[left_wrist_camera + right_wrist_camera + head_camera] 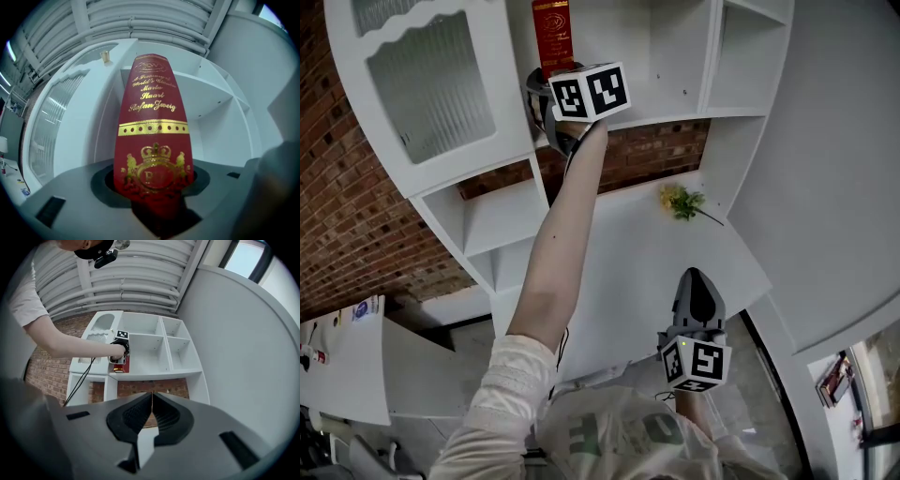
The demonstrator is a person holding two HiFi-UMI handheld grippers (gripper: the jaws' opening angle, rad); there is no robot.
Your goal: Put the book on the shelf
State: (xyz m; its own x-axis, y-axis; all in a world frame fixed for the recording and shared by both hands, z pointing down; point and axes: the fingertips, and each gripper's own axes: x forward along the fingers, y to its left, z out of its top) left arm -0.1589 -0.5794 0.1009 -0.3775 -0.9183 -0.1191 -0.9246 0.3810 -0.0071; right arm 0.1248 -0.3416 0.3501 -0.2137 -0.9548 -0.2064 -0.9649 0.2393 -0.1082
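In the head view, the left gripper [551, 94] reaches up into the white wooden shelf unit [675, 117], and the red hardcover book with gold lettering [552, 33] stands upright in the open compartment beside the ribbed-glass cabinet door [431, 80]. The right gripper [696, 281] hangs low over the white surface [609, 272], well apart from a small yellow flower sprig [682, 201].

In the left gripper view, the jaws are clamped on the book's [153, 131] lower end, with its gold-printed cover facing the camera.

In the right gripper view, the jaws [151, 404] are pressed together with nothing between them. Far off, the book [123, 366] sits at the compartment's left side, its lower end at the shelf board.
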